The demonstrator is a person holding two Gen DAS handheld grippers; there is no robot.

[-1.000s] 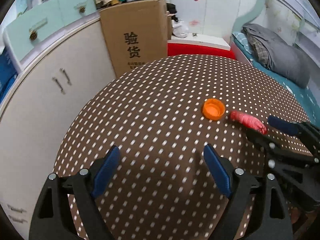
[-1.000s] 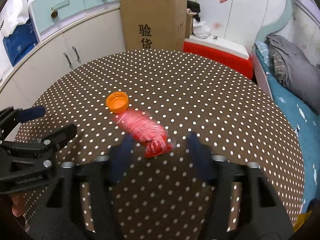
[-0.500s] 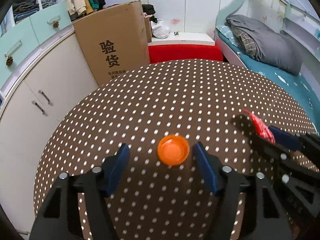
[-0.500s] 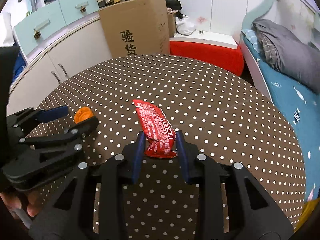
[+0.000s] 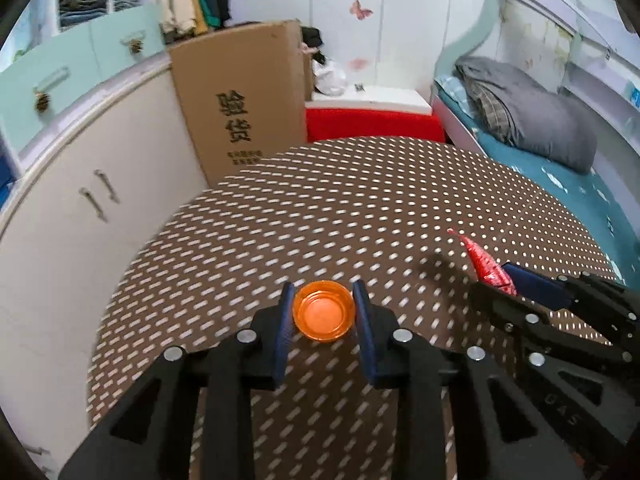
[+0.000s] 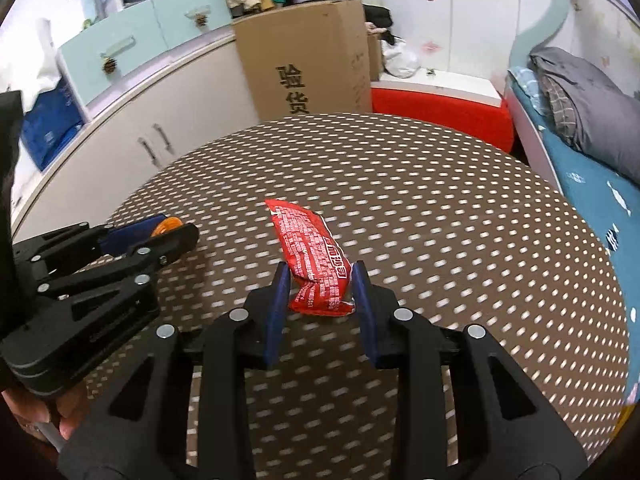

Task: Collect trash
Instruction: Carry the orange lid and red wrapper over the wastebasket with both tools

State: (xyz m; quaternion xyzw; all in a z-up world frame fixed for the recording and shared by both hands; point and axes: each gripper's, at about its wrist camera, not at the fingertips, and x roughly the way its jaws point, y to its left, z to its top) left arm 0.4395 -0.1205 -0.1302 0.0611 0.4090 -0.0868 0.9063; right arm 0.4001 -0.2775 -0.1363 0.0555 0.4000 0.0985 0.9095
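The orange bottle cap (image 5: 324, 312) sits hollow side up between the blue pads of the left gripper (image 5: 323, 308); its jaws have just been closing, and both pads now press the cap's rim, pinching it just above the brown dotted tablecloth (image 5: 360, 208). Whether the cap still touches the cloth cannot be told. From the right wrist view only a sliver of the cap (image 6: 168, 227) shows, at nine o'clock from the wrapper.

The red snack wrapper (image 6: 314, 258) is pinched at its near end by the right gripper (image 6: 319, 284), its pads squeezing the crumpled foil from both sides while the far end points toward eleven o'clock. In the left view the wrapper (image 5: 486, 262) stands at three o'clock from the cap, well apart.

Beyond the table, at twelve o'clock, stands a cardboard box (image 5: 240, 100) against a white cabinet (image 5: 80, 208); a red bench (image 5: 372, 124) lies beside it. At two o'clock a grey blanket (image 5: 524, 116) lies on a bed with a blue sheet (image 5: 560, 176).
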